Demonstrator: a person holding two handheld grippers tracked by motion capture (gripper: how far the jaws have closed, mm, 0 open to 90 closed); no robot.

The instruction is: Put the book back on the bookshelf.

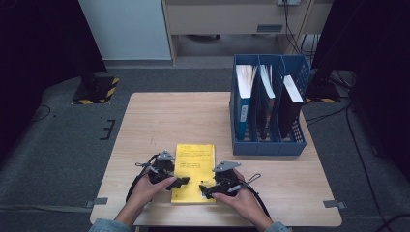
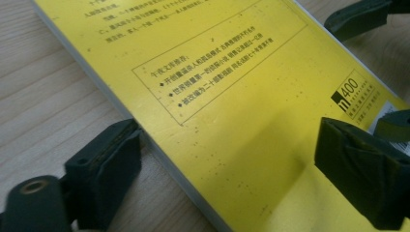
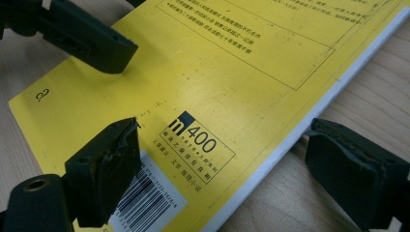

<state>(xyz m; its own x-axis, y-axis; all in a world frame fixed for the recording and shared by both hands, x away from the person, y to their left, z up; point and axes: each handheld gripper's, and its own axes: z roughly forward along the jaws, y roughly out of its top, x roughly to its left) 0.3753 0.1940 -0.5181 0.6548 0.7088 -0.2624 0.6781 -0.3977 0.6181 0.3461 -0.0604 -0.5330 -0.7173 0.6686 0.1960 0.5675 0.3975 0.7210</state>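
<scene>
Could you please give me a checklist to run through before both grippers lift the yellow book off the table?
1. Left gripper open wide enough: ok, its jaws stand apart, one beside the book's edge, one over the cover.
2. Right gripper open: ok, one jaw over the barcode corner, one past the white page edge.
3. Yellow book lying flat on the table: ok.
4. Jaws closed on the book: not ok, neither gripper has it clamped yet.
5. Free slot in the blue file rack: cannot tell, each compartment already holds a book.
6. Grippers clear of each other: ok, they sit at opposite sides of the book.
</scene>
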